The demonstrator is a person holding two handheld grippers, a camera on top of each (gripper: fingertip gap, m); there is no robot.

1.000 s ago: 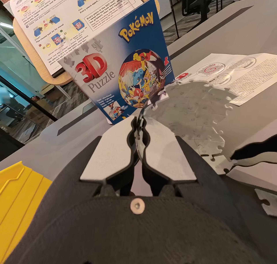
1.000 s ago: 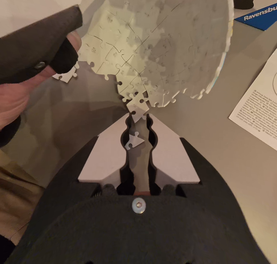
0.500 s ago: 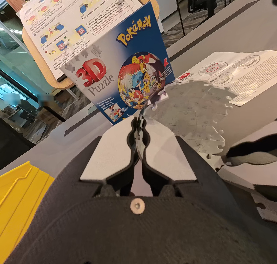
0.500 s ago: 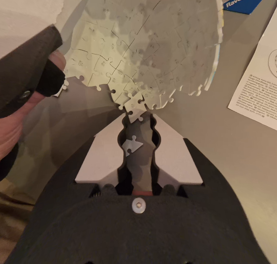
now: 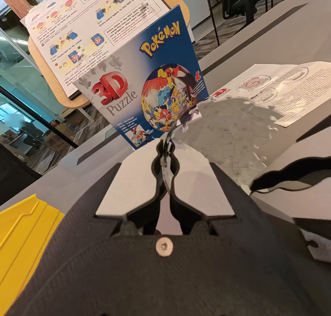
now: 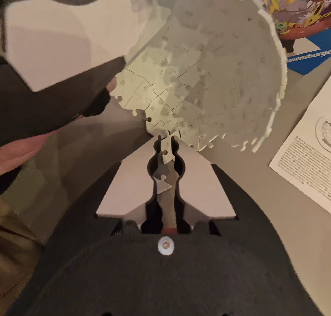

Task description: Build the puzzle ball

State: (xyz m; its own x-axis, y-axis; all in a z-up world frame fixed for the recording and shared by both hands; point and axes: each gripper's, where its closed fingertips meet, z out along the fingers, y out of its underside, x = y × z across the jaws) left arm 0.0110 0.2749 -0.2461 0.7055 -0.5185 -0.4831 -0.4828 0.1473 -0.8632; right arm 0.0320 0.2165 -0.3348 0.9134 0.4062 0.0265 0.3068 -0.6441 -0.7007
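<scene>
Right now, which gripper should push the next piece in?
Probably the right gripper: it pinches a small white puzzle piece at the curved white puzzle shell's edge, while the left gripper grips its rim.

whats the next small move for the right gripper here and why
Probably a slight push forward with the right gripper to seat its puzzle piece in the half-built shell. The piece's knob already meets the shell's lower rim, and the left gripper clamps the shell's edge, bracing it.
</scene>
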